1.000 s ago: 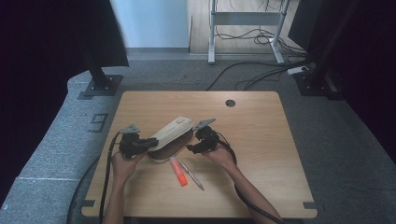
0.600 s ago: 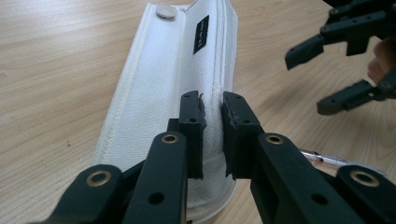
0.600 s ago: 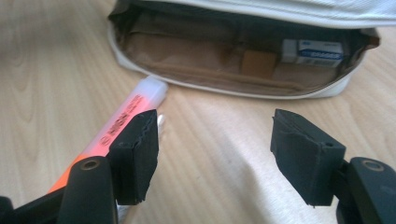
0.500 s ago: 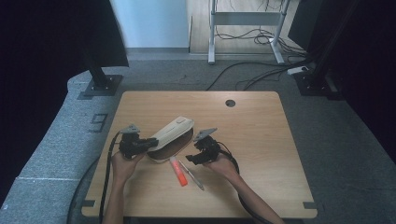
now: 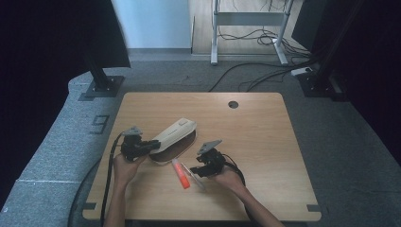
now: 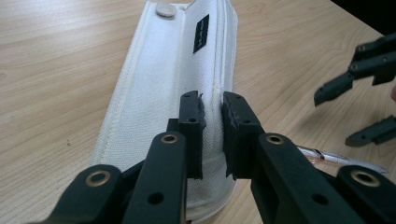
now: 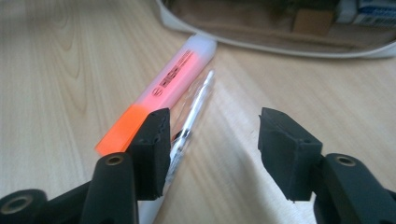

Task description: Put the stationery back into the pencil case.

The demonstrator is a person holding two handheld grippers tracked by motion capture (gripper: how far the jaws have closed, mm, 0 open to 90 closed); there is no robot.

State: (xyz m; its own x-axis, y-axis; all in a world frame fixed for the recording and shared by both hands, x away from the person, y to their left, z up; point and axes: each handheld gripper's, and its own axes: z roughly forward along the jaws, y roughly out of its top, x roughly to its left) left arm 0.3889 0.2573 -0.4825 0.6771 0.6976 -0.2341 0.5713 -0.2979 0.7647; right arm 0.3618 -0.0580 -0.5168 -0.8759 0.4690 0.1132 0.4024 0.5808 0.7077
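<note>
We see the left gripper [image 6: 212, 135] pinching the white pencil case [image 6: 163, 88] edge, while the right gripper [image 7: 212, 154] gapes wide beside the highlighter [image 7: 159, 98] and pen [image 7: 196, 109].

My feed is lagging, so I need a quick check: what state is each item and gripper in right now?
Pencil case: open, contents showing, its fabric edge pinched by the left gripper.
Left gripper: shut on the pencil case.
Right gripper: open, holding nothing, low over the table beside the pen.
Highlighter: capped, lying flat on the table outside the case.
Pen: lying flat, alongside the highlighter.
</note>
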